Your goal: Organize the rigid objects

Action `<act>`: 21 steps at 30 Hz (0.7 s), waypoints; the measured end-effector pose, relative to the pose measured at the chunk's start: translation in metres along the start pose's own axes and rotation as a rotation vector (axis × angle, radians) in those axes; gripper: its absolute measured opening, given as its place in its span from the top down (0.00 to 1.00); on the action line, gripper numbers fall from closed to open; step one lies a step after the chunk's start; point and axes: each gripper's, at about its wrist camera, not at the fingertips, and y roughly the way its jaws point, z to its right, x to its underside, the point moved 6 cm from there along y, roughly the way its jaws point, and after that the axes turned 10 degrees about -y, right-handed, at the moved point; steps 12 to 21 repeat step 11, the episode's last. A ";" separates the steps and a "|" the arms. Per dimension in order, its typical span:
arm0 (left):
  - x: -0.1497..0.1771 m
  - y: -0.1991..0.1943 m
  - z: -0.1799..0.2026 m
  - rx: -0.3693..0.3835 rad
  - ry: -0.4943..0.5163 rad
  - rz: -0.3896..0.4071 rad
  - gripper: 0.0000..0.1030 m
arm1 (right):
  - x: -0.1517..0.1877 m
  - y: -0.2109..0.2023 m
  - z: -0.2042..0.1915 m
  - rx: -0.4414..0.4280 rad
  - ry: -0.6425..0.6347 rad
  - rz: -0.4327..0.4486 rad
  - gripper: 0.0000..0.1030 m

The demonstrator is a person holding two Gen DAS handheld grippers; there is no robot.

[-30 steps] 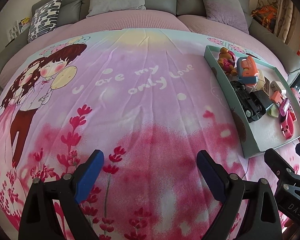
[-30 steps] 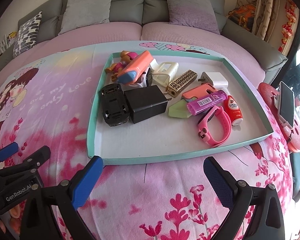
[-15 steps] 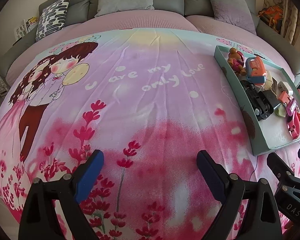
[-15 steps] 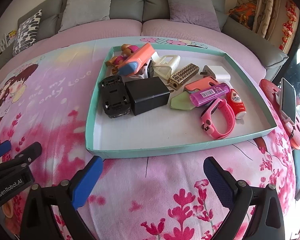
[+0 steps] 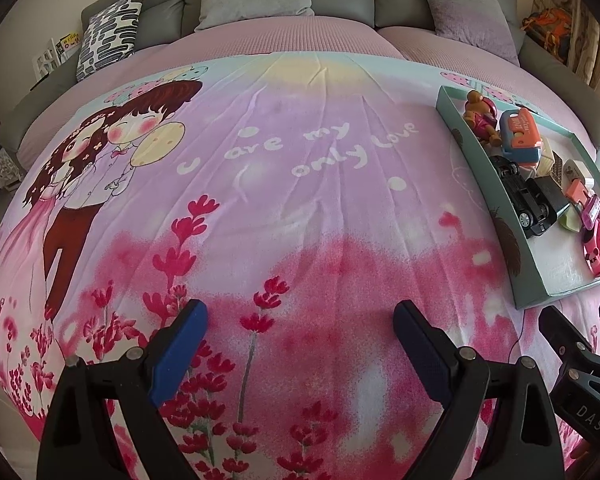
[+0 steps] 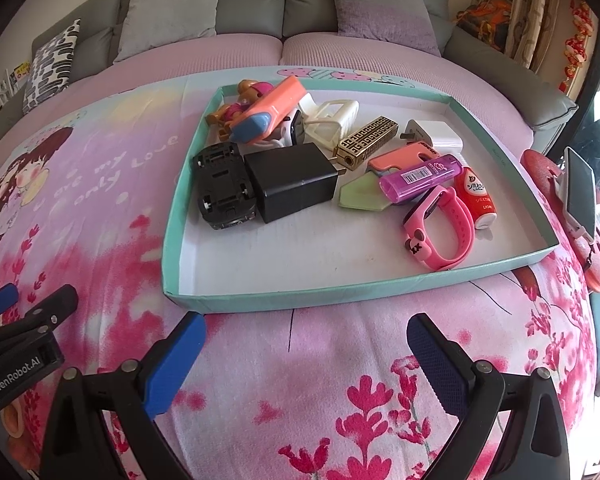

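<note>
A shallow teal tray [image 6: 260, 300] lies on the pink printed bedsheet and holds several small things: a black toy car [image 6: 223, 186], a black charger [image 6: 294, 182], a pink watch [image 6: 444, 226], a purple tube [image 6: 418, 178], a red bottle [image 6: 476, 196], a gold lighter [image 6: 366, 142], a white plug [image 6: 436, 134], a dog figure [image 6: 240, 106]. My right gripper [image 6: 304, 334] hovers open just in front of the tray's near rim, nothing between its fingers. My left gripper [image 5: 298, 322] is open over bare sheet, left of the tray [image 5: 488, 216].
A grey sofa back with cushions [image 6: 172, 12] runs along the far side. A phone on a red stand [image 6: 578, 190] sits right of the tray. The left gripper's fingers [image 6: 28, 312] show at the right wrist view's left edge.
The right gripper has eased slightly nearer the tray; the tray sits a little lower and larger. The left view has swung slightly, so the tray sits further right. Both grippers stay open.
</note>
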 end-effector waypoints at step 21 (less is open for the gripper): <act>0.000 -0.004 -0.002 -0.012 -0.008 0.018 0.09 | 0.001 0.002 0.001 -0.003 0.002 -0.004 0.01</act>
